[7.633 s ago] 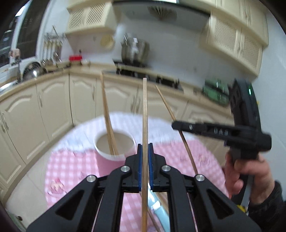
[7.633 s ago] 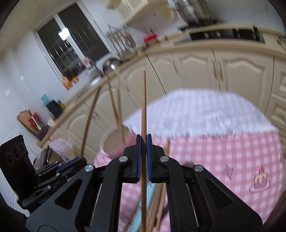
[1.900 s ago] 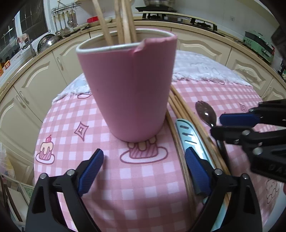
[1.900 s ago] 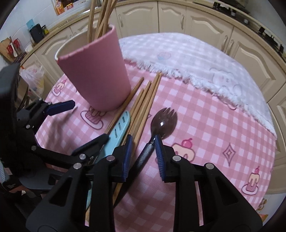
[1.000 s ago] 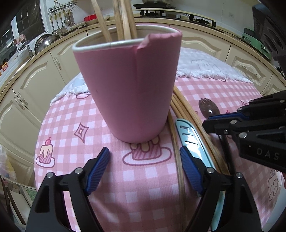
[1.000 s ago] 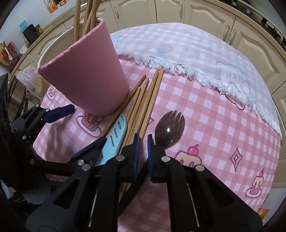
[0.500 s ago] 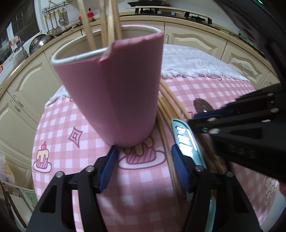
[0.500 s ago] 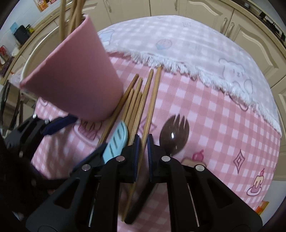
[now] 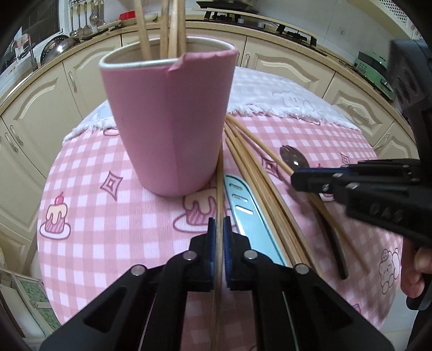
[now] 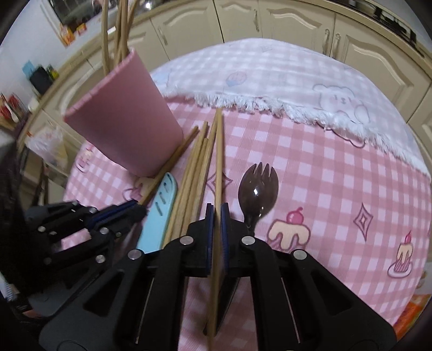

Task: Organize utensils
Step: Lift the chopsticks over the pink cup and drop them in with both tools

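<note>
Left gripper (image 9: 220, 232): jaws pressed onto one wooden chopstick (image 9: 220, 183), nearest item in the left wrist view.
Held chopstick, left: long axis runs straight away from the jaws; far tip ends just beside the base of the pink cup (image 9: 172, 113), on its right.
Right gripper (image 10: 216, 213): jaws pinching a second chopstick (image 10: 218, 156); long axis straight ahead, far tip near the white fringe of the towel (image 10: 270, 78), right of the cup.
Blue spatula (image 9: 243, 210): flat on the table (image 9: 89, 229), right of the cup base, lengthwise away from the camera.
Loose chopsticks (image 9: 256, 172): bundle lying right of the cup, beyond the spatula, fanning toward the towel.
Dark spork (image 10: 257, 189): flat, tines pointing away, farther right of the cup than the bundle.
Pink cup: upright on the pink checked cloth; several chopsticks (image 9: 167, 24) stand inside.
Left view only: cup's torn rim, hob and cabinets behind the cup.
Right view only: full spork head; left gripper seen in front of the cup.
</note>
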